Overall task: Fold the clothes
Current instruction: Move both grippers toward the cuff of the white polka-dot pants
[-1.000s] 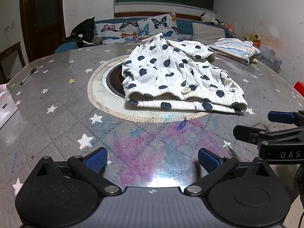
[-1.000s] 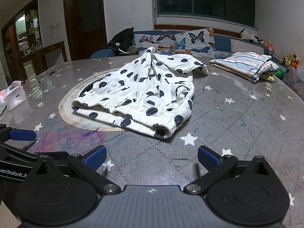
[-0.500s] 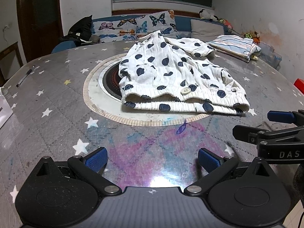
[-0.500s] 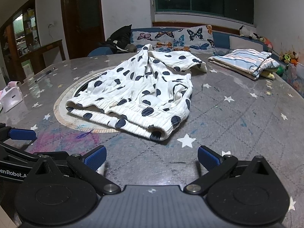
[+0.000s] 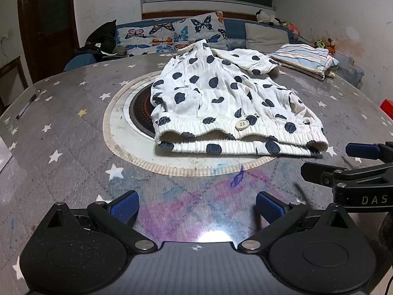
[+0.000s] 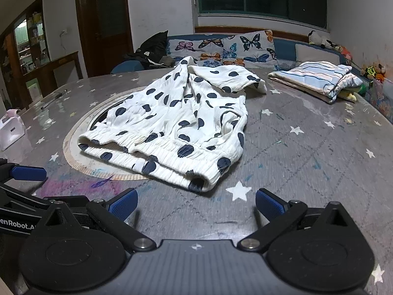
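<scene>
Left tool [image 5: 197, 206] and right tool [image 6: 196, 204] hover side by side, both spread wide and empty, low over the star-patterned table [image 5: 73, 132]. Just ahead lies a spotted white garment [image 5: 228, 103], waistband nearest. Only the right view shows the cabinet [image 6: 27, 49]; folded striped clothes [image 6: 316, 76] sit beyond.

A grey, star-printed tabletop [image 5: 61, 132] with a round inset [image 5: 137, 108] at its middle is seen. A spotted garment [image 5: 221, 103] is spread partly over the inset. A pen [image 5: 28, 104] lies near the left edge, and folded striped cloth [image 6: 316, 78] at the far right.
</scene>
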{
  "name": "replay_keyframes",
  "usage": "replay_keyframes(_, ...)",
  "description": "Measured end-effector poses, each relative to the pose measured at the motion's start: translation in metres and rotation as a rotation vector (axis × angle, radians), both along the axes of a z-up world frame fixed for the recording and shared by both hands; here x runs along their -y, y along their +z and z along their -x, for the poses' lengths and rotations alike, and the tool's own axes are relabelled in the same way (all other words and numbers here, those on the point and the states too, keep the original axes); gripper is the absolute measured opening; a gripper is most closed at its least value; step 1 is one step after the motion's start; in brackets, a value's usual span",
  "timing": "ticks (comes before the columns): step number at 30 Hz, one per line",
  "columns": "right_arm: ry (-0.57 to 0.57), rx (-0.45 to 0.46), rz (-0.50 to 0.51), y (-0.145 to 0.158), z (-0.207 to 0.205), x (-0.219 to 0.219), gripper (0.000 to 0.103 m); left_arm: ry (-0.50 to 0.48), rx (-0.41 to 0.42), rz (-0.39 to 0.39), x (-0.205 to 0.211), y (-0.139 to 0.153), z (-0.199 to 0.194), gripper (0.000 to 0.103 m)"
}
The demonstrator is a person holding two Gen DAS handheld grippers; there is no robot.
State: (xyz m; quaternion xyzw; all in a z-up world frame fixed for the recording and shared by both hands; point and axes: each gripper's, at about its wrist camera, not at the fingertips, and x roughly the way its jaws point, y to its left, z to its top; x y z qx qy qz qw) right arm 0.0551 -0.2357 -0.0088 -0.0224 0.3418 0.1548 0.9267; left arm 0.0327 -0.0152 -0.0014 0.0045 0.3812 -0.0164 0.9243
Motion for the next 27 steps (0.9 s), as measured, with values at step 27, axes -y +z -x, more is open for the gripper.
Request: replay_keyframes(27,-0.034,0.000,-0.020,0.005,-0.049,0.015,0.095,0.044,0.048,-0.002,-0.034,0.018,-0.080,0.084)
